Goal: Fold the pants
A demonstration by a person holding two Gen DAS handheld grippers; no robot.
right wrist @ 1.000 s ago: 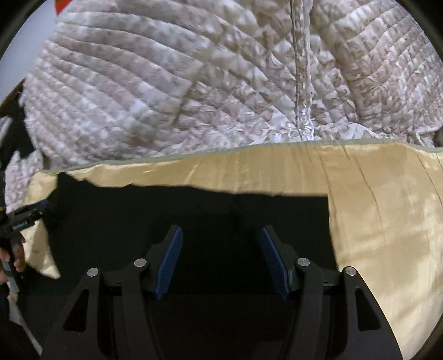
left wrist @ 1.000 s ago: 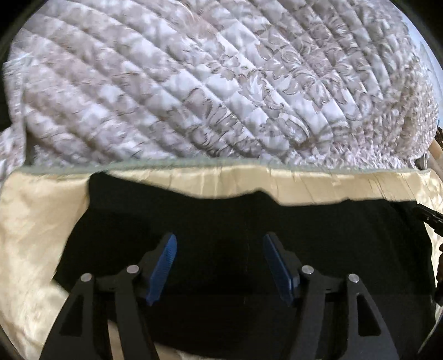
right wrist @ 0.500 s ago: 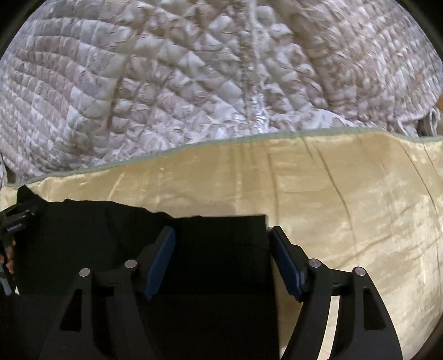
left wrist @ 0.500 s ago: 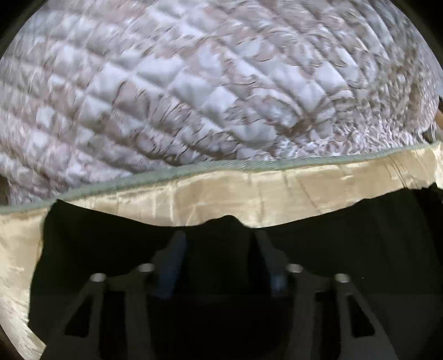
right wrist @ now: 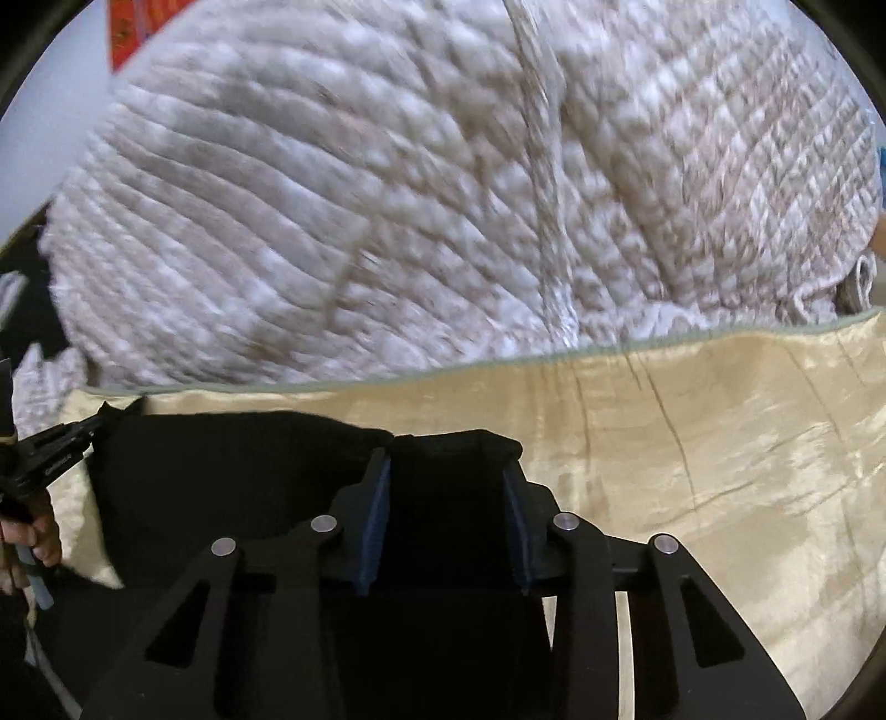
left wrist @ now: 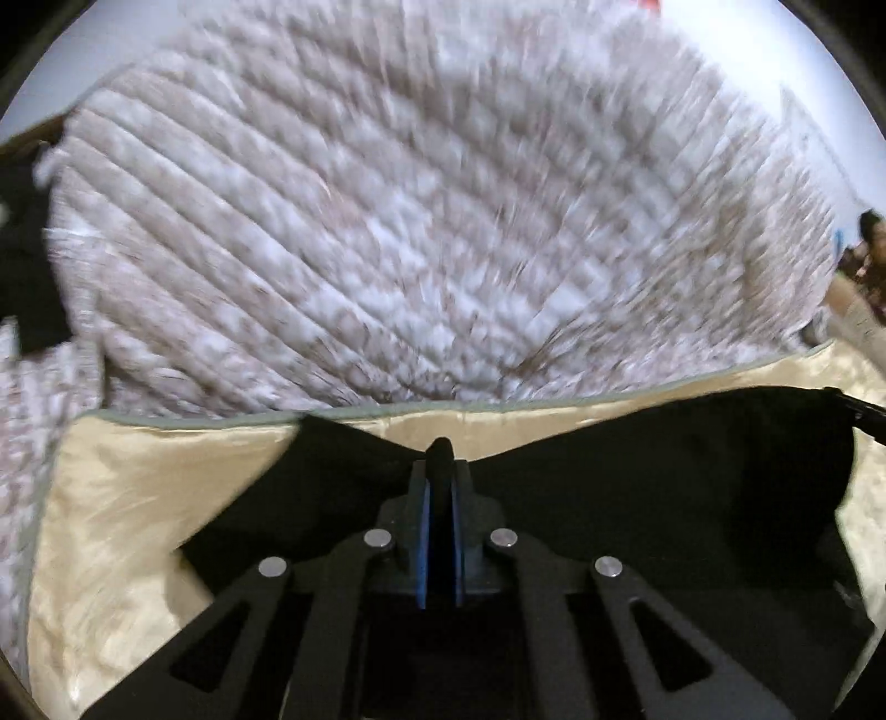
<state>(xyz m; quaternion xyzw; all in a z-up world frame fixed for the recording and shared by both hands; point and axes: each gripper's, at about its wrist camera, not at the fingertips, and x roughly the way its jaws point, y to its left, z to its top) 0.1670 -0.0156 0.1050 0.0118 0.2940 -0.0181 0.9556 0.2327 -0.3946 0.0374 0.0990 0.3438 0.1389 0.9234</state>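
Observation:
Black pants (left wrist: 637, 487) lie on a cream satin sheet (left wrist: 144, 498). My left gripper (left wrist: 440, 476) is shut on the far edge of the pants, and a fold of black cloth sticks up between the blue pads. In the right wrist view the pants (right wrist: 221, 476) spread to the left, and my right gripper (right wrist: 447, 471) stands around their far right edge with its jaws partly closed and the cloth between the pads. The left gripper's body (right wrist: 52, 448) shows at the left edge there, with a hand on it.
A quilted floral bedspread (left wrist: 415, 232) rises behind the sheet and also fills the upper right wrist view (right wrist: 387, 194). The cream sheet (right wrist: 720, 443) extends to the right of the pants. A red object (right wrist: 130, 27) shows at the top left.
My left gripper has closed onto the pants' far edge and lifted it. My right gripper has narrowed around the edge. Both views have tilted upward.

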